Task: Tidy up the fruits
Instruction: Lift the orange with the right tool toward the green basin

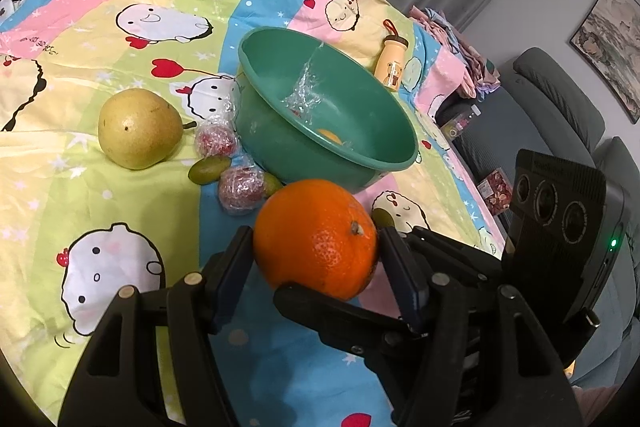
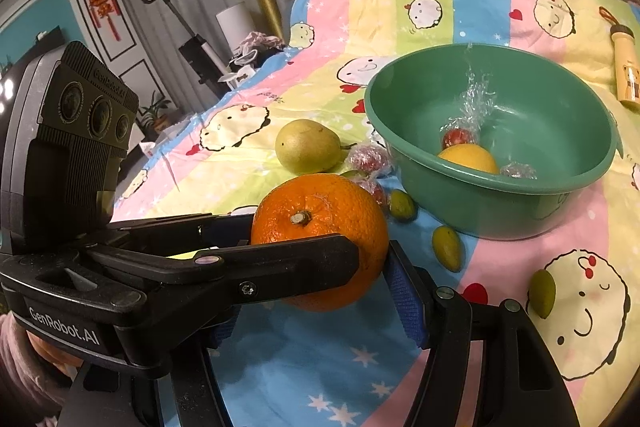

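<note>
Between both sets of jaws, the orange (image 1: 316,239) sits clamped at once by the left gripper (image 1: 316,247) and the right gripper (image 2: 320,263), near the green basin (image 1: 328,107). It looks firm, round and fairly heavy; squeezing across its widest middle should keep the dimpled peel from rolling out.

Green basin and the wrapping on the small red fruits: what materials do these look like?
Green basin: looks like moulded plastic with a smooth, semi-gloss finish; thin rolled rim, uniform colour, soft highlights inside. Wrapping on the small red fruits: likely clear cling film or cellophane; it is crinkled, see-through and throws sharp glints. A loose piece of the same film lies inside the basin.
</note>
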The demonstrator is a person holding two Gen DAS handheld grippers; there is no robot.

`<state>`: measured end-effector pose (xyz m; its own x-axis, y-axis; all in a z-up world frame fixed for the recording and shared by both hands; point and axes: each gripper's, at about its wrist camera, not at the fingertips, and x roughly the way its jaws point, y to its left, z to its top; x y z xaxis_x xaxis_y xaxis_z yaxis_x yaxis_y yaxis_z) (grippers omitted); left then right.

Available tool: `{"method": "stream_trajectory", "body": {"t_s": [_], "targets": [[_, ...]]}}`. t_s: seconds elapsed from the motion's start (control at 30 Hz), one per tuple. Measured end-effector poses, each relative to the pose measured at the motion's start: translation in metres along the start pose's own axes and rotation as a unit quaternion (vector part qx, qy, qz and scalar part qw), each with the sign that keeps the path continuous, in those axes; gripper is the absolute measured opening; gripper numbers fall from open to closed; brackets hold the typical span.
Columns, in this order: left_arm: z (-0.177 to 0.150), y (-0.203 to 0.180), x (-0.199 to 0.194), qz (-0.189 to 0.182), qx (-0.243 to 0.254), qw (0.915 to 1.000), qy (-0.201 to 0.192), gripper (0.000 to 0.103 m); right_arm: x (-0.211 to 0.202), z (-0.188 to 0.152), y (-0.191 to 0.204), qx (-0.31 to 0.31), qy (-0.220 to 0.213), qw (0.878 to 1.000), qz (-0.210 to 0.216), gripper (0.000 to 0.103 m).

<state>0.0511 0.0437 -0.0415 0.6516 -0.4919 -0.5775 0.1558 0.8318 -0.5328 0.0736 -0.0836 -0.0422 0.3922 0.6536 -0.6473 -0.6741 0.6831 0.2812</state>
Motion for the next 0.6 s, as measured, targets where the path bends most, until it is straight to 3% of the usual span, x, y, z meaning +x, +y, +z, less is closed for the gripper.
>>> {"method": "stream_trajectory", "body": {"t_s": [0.6], "targets": [[0.0,-0.01,-0.01,0.006,0.015,0.9998,-0.013,0.064,-0.011,0.001,0.007,-0.013,-0.013,1.0,0.001,0.067]]}}
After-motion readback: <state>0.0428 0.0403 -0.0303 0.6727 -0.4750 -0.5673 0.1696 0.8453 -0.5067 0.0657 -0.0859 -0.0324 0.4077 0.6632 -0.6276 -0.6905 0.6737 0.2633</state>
